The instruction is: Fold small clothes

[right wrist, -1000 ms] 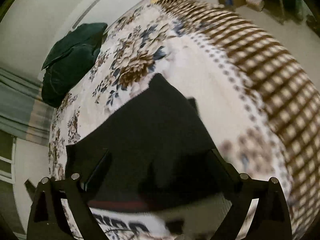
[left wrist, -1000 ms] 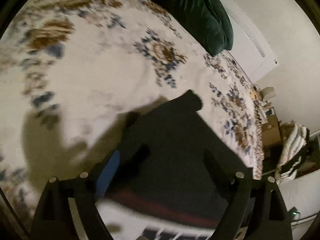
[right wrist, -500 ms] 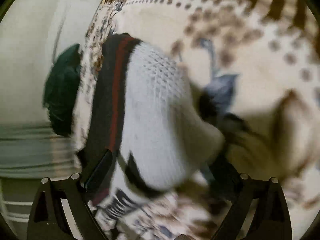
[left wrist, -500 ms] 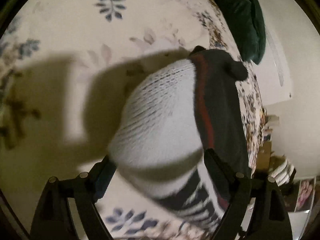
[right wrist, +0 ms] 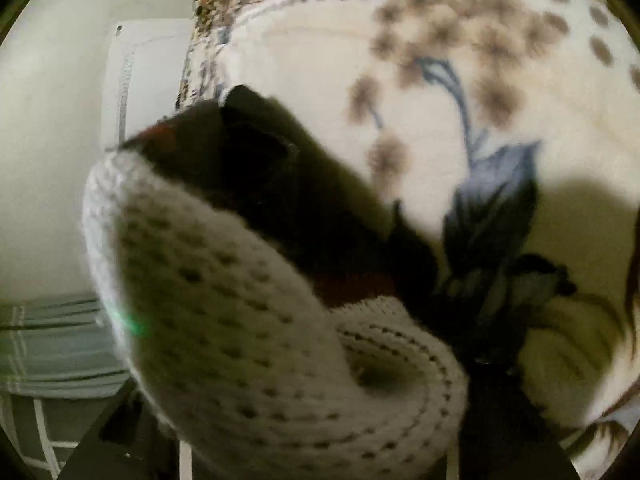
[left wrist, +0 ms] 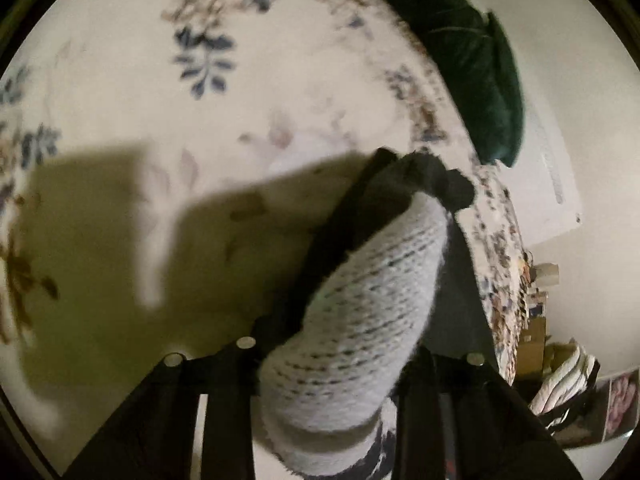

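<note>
A small knitted sweater, white (left wrist: pixel 360 320) at the near edge and black (left wrist: pixel 384 200) with a red stripe farther off, lies on a floral bedspread (left wrist: pixel 200 100). My left gripper (left wrist: pixel 328 384) is closing, and a bunched roll of the white knit fills the gap between its fingers (left wrist: pixel 224 400). In the right wrist view the same sweater (right wrist: pixel 240 320) curls up in a thick white fold with the black part (right wrist: pixel 280 184) behind it. My right gripper (right wrist: pixel 304 432) is closing too, with the white fold squeezed between its fingers (right wrist: pixel 500 412).
A dark green pillow (left wrist: pixel 472 60) rests at the far end of the bed against a pale wall. Boxes and a heap of cloth (left wrist: pixel 560 372) stand beyond the bed's right edge. A striped grey fabric (right wrist: pixel 48 340) hangs past the bed's left edge.
Both grippers came down from above the flat black sweater to its white edge. Their jaws, wide apart before, have narrowed onto the bunched white knit.
</note>
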